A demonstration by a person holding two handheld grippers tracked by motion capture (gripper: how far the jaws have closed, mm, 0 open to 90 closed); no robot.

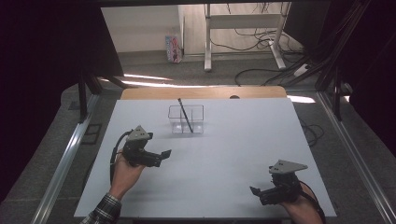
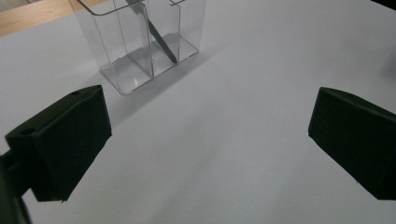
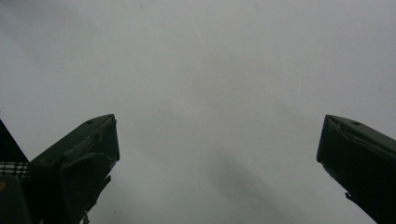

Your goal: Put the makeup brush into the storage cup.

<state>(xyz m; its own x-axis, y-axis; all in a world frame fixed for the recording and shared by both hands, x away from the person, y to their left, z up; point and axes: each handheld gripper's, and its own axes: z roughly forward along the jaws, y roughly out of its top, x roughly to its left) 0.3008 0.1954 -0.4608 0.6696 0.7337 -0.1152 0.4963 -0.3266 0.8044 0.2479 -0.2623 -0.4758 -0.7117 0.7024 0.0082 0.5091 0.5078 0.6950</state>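
High view: both grippers, left (image 1: 159,156) and right (image 1: 259,192), gape empty; a careless reach could topple the organizer (image 1: 186,119) holding the pen (image 1: 185,115)

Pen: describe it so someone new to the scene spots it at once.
On the white table, toward the far edge, stands a clear divided box. The pen leans tilted inside it, its top poking above the rim. It is the one dark, thin stick there; the grippers are bulky and nearer the person.
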